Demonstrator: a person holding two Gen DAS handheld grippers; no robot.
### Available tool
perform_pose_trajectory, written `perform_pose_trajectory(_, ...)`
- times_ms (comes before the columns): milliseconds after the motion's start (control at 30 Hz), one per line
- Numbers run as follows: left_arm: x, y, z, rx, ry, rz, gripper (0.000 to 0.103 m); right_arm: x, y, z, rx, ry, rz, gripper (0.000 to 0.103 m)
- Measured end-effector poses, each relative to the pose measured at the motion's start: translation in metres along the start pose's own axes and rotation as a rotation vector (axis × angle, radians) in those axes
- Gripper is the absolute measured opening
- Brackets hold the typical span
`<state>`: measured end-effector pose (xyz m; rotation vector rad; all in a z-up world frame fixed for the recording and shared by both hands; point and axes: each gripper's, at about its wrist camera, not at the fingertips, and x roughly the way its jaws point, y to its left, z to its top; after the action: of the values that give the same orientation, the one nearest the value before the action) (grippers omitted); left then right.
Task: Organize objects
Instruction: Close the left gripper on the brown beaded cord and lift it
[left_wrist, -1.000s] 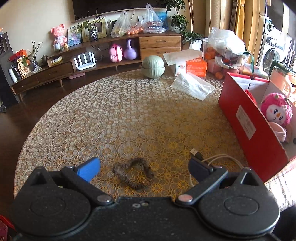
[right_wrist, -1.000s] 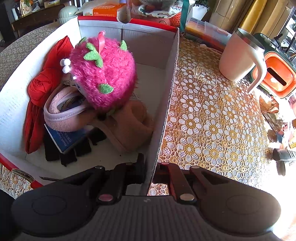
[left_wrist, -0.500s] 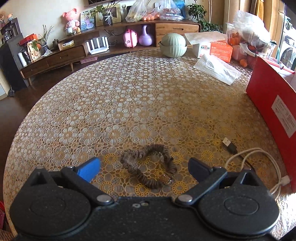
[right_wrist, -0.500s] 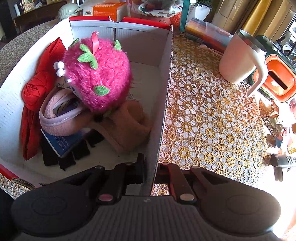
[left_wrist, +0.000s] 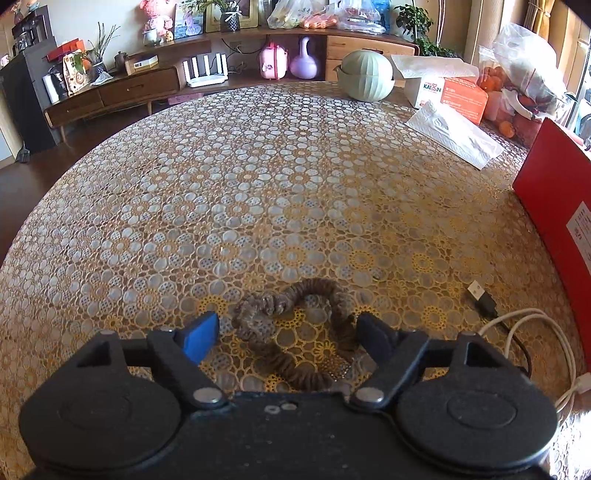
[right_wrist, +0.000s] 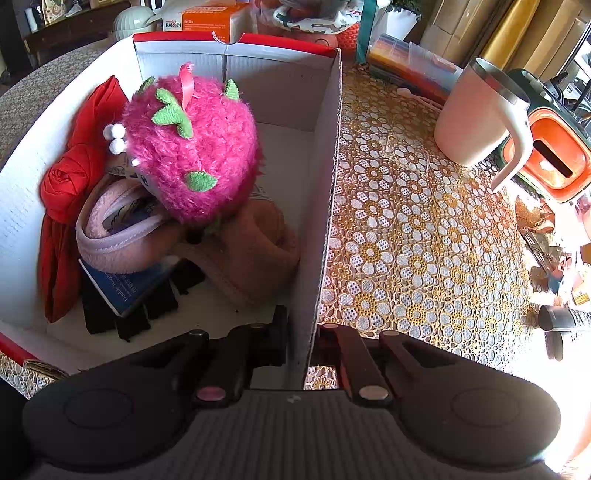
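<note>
A brown scrunchie hair band (left_wrist: 295, 328) lies on the lace-patterned table, between the fingers of my left gripper (left_wrist: 288, 332), which is open and low over it. My right gripper (right_wrist: 301, 332) is shut on the right wall of the red and white cardboard box (right_wrist: 325, 192). The box holds a pink plush toy (right_wrist: 192, 147), a pink slipper (right_wrist: 118, 236), a red cloth (right_wrist: 74, 177), a blue booklet (right_wrist: 122, 291) and black pieces. The box's red outer side (left_wrist: 554, 206) shows at the right of the left wrist view.
A white USB cable (left_wrist: 517, 325) lies right of the hair band. A tissue pack (left_wrist: 454, 133), orange tissue box (left_wrist: 458, 92) and green bowl (left_wrist: 365, 75) stand at the table's far side. A white mug (right_wrist: 480, 118) and orange container (right_wrist: 550, 155) stand right of the box.
My left gripper moved forward and down over the hair band, and its fingers have narrowed around it. My right gripper kept its hold on the box wall; the box shifted slightly.
</note>
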<state>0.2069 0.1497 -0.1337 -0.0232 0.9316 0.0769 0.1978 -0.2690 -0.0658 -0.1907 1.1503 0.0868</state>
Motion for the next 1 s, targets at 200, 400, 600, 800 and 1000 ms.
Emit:
perform_pose_trajectory(200,-0.004,-0.001,0.000,-0.015,-0.020,-0.030,0.044,0.000,0.000,0.000,0.002,0.000,-0.001,0.008)
perform_pose_trajectory(400,-0.012,-0.004,-0.001,-0.003,-0.033,-0.047,0.011,-0.001,0.001,-0.002,0.007,-0.003,-0.004,0.008)
perform_pose_trajectory(600,-0.024,-0.011,-0.001,0.018,-0.051,-0.056,0.007,0.000,0.001,-0.002,0.010,-0.006,-0.013,0.008)
perform_pose_trajectory(800,-0.050,-0.015,-0.001,0.003,-0.072,-0.088,0.006,0.000,0.002,-0.003,0.012,-0.012,-0.018,0.008)
perform_pose_trajectory(1000,-0.086,-0.025,0.001,0.011,-0.100,-0.142,0.006,0.000,0.002,-0.004,0.012,-0.019,-0.019,0.008)
